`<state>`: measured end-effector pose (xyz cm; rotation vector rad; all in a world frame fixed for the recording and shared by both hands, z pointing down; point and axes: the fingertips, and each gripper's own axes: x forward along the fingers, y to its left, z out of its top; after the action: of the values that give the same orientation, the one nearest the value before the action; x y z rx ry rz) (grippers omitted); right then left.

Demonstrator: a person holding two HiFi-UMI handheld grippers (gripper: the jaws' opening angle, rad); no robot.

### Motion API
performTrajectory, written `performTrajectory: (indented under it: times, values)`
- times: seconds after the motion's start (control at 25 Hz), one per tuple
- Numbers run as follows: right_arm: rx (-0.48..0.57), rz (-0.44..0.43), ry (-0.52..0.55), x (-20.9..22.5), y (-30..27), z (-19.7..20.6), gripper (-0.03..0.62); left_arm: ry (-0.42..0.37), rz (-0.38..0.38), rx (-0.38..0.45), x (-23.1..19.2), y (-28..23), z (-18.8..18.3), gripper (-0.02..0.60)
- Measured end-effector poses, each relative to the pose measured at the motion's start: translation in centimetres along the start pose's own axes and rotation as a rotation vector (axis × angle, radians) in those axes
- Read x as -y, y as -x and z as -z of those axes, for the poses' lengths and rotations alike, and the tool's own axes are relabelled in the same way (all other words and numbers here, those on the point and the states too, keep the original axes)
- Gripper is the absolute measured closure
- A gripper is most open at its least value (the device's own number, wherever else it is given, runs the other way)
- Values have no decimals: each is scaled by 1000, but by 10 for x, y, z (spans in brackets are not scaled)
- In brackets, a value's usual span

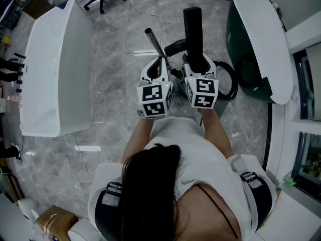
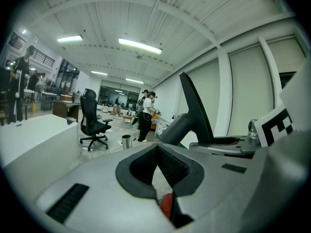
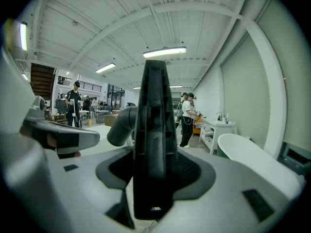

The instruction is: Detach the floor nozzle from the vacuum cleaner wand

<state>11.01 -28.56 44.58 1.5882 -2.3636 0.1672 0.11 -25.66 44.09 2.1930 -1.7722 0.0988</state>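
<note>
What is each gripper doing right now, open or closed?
Left gripper: closed, nothing seen in it.
Right gripper: closed on the black floor nozzle.

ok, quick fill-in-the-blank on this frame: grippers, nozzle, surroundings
1. The right gripper is clamped on the black ____.
2. The left gripper has its jaws ____.
3. In the head view, the tub with the dark green outside stands on the person's ____ side.

Missing words: floor nozzle; shut; right
</note>
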Motion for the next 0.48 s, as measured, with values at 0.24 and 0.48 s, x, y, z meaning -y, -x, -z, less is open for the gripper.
performTrajectory:
  times: [0.24, 0.48]
  values:
    - [-8, 7, 14, -3, 2, 4, 361, 6, -6, -6, 1, 6, 4, 578]
    - [-9, 1, 23, -5, 5, 5, 361, 8, -7, -13, 5, 8, 6, 578]
